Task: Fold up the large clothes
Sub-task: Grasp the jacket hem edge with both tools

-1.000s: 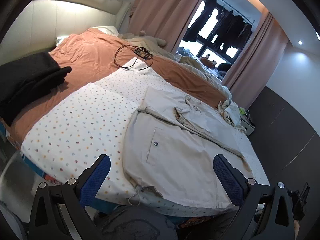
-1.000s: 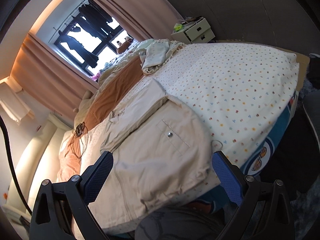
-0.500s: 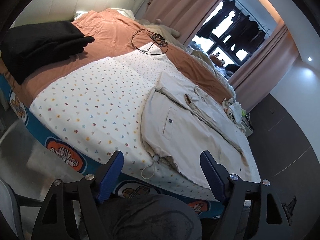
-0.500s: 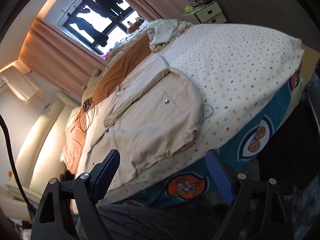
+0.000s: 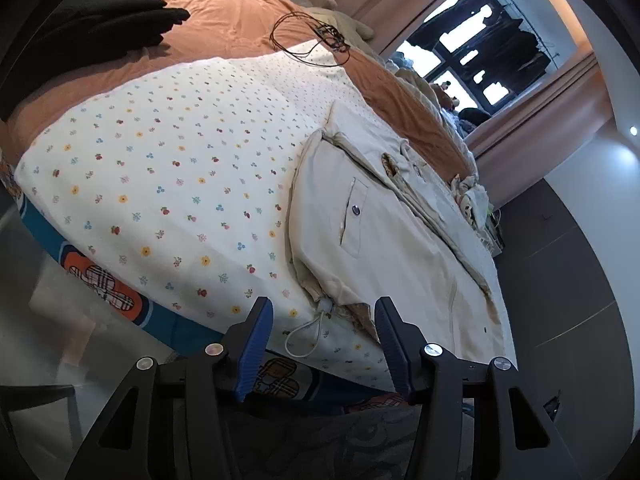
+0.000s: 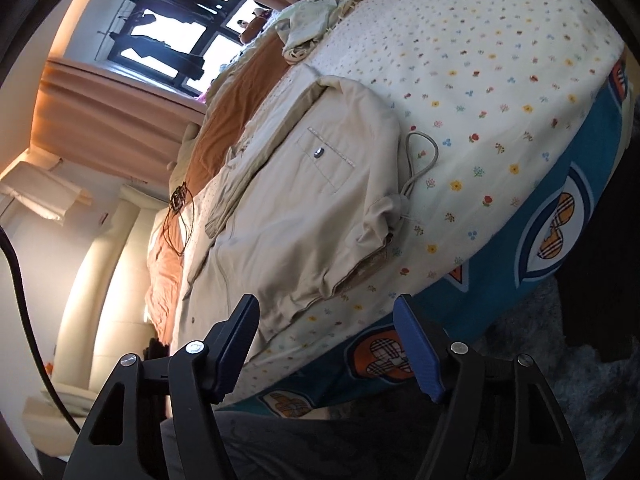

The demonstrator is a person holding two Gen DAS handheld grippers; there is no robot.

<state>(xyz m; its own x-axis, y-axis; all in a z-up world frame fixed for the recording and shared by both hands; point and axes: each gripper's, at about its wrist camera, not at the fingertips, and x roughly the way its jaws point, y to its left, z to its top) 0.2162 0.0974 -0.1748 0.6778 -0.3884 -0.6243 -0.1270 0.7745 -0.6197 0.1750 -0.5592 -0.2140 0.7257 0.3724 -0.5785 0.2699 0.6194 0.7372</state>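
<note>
Both claws, left gripper (image 5: 322, 338) and right gripper (image 6: 326, 332), hanging open, empty, at the bed's (image 5: 160, 184) near edge; pinch the jacket (image 5: 384, 248) hem corners, not the drawcord (image 5: 306, 336).

One beige jacket (image 5: 400, 248) is counted on one bed (image 5: 160, 168), with one black garment (image 5: 92, 28), one cable bundle (image 5: 316, 40) and two grippers

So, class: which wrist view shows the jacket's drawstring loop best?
The right wrist view: the drawstring loop lies whole against the floral sheet. The left wrist view shows the same loop lower, between the open left gripper fingers.
</note>
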